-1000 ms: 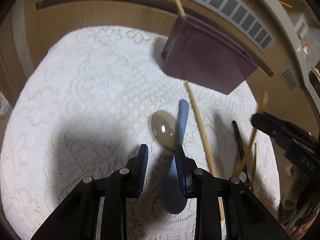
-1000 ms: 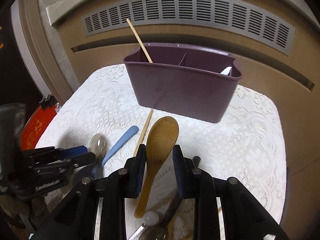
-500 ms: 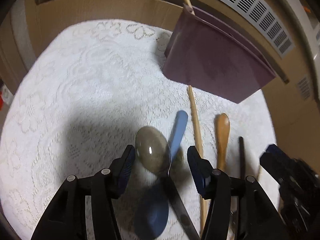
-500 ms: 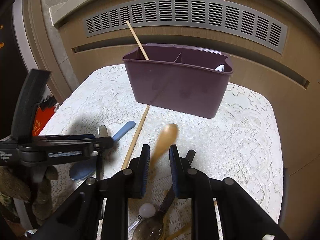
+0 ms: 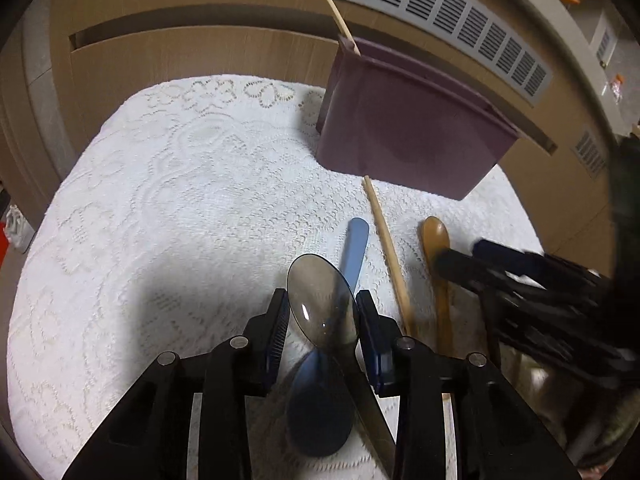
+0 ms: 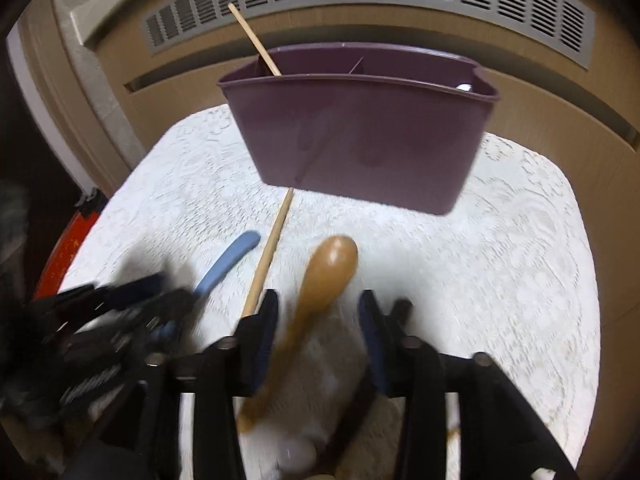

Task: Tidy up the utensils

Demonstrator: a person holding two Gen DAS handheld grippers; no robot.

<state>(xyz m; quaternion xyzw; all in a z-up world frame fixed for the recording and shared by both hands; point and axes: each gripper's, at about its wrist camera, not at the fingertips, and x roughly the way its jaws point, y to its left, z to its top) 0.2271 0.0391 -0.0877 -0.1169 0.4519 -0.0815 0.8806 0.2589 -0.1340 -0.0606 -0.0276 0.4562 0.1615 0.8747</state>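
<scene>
**Ana:** 2 grippers are working side by side over the lace cloth (image 5: pixel 168 208). The left gripper (image 5: pixel 323 318) is bracketing the bowl of a metal spoon (image 5: pixel 320 308), and its jaws have just been closing. I cannot tell whether the pads are pressing on it yet.

**Ben:** Why is it coming in so steeply?

**Ana:** Probably to lift that spoon off the blue spoon (image 5: pixel 354 248) lying underneath it, so only 1 comes up.

**Ben:** And the right gripper (image 6: pixel 318 322)?

**Ana:** Its jaws have just been opening, and they are standing apart around the wooden spoon (image 6: pixel 320 272), clear of both sides. That spoon is lying on the cloth, its bowl pointing at the purple caddy (image 6: pixel 360 136).

**Ben:** Where are things going?

**Ana:** Into the caddy at the back, I'm guessing. 1 chopstick (image 6: pixel 256 42) is already leaning in its left compartment, while another chopstick (image 6: pixel 270 256) is waiting on the cloth between the blue and wooden spoons.
</scene>
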